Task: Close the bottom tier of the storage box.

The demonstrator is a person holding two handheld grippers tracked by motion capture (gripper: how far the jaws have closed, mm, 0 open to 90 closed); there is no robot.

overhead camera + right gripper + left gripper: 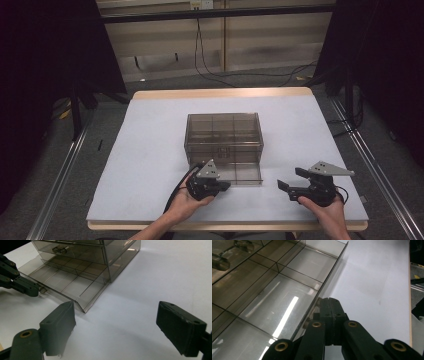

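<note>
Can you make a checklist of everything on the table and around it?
Surface: white table, wooden edge, bare.
Job's things: smoky clear drawer box; bottom drawer pulled out, its compartments empty.
Clutter: nothing seen.
Grippers: left gripper shut on the drawer's handle; right gripper open, holding nothing, beside the drawer.
Cables: a black cable trails from the left gripper; more cables lie on the floor behind the table.
Surroundings: black curtains on both sides, a pale wall behind.
</note>
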